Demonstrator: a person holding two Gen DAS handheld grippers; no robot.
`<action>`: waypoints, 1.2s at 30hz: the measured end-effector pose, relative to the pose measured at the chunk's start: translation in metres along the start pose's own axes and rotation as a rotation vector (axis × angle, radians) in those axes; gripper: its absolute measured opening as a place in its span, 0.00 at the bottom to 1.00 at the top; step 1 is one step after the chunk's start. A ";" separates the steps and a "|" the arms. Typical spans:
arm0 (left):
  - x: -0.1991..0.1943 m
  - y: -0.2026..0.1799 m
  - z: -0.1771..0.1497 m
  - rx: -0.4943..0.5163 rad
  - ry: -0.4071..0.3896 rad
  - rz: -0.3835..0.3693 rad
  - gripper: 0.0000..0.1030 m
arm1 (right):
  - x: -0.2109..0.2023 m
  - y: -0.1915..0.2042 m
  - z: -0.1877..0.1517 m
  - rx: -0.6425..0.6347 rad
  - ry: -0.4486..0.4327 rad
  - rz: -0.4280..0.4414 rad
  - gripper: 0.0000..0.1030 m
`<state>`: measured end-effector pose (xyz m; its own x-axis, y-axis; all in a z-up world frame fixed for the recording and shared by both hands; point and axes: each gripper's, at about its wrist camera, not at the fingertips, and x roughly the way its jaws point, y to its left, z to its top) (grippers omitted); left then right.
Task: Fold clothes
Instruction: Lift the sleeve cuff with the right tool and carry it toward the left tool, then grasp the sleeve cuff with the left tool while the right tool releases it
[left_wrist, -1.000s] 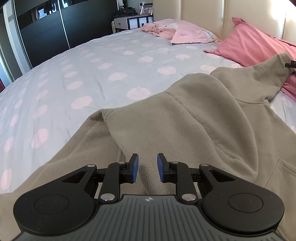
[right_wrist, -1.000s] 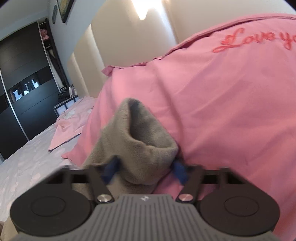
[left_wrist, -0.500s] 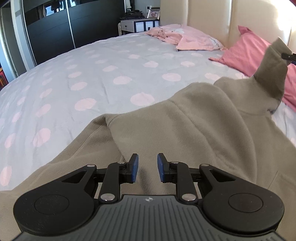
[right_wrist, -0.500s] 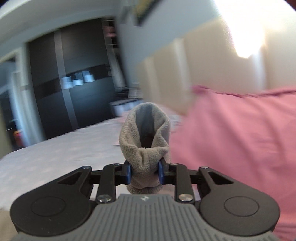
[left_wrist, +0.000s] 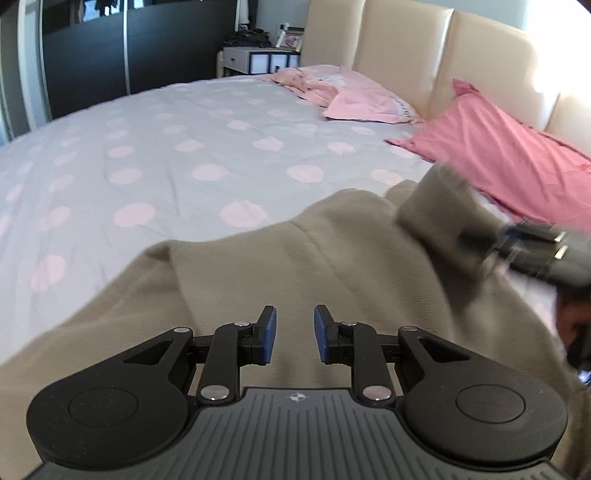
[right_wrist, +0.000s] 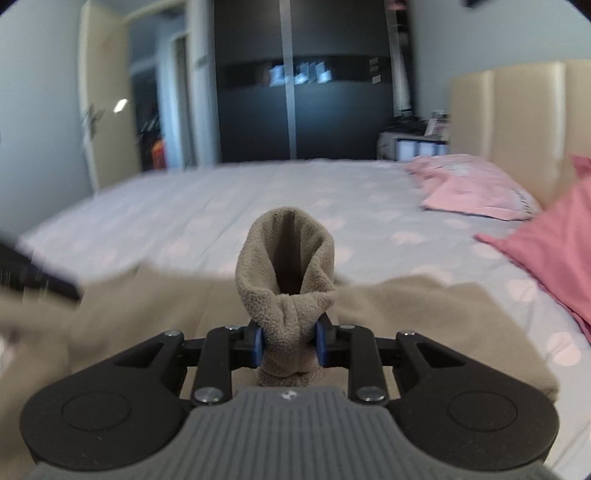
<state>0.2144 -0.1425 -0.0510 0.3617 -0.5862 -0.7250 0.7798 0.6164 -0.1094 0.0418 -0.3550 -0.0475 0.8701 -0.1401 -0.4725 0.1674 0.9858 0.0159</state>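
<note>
Now hovering the left gripper (left_wrist: 294, 325) low over the sweater (left_wrist: 332, 266) and tilting it downward, with the blue pads apart by a small gap and nothing between them. Pointing it across the bed (left_wrist: 184, 147) toward the headboard (left_wrist: 406, 55).

Holding the right gripper (right_wrist: 289, 339) above the sweater too, almost level, and aiming it toward the dark wardrobe (right_wrist: 295, 110). Clamping its pads on the cuff (right_wrist: 288, 258), squeezing the fabric into a narrow neck between them. Letting the cuff stand out past the fingertips, with its open mouth facing forward and a little up.

Seeing, from the left camera, the sleeve (left_wrist: 436, 221) blurred and lifted off the bed, with its long axis running from the shoulder out to the right gripper at the right edge. Leaving the sweater body flat on the dotted bed, spreading from the lower left toward the right, near the pink pillow (left_wrist: 498, 155).
</note>
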 end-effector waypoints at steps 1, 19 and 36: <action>0.001 -0.002 0.000 -0.004 0.001 -0.012 0.20 | 0.003 0.004 -0.005 -0.022 0.014 0.001 0.28; 0.011 -0.034 0.011 -0.057 -0.015 -0.182 0.46 | -0.013 0.044 -0.024 -0.429 -0.118 -0.041 0.28; 0.042 -0.044 0.010 -0.222 0.095 -0.297 0.56 | 0.017 0.046 -0.039 -0.500 0.028 -0.019 0.29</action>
<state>0.2005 -0.1996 -0.0700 0.0800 -0.7114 -0.6982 0.7104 0.5321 -0.4607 0.0459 -0.3080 -0.0895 0.8553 -0.1627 -0.4919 -0.0654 0.9079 -0.4140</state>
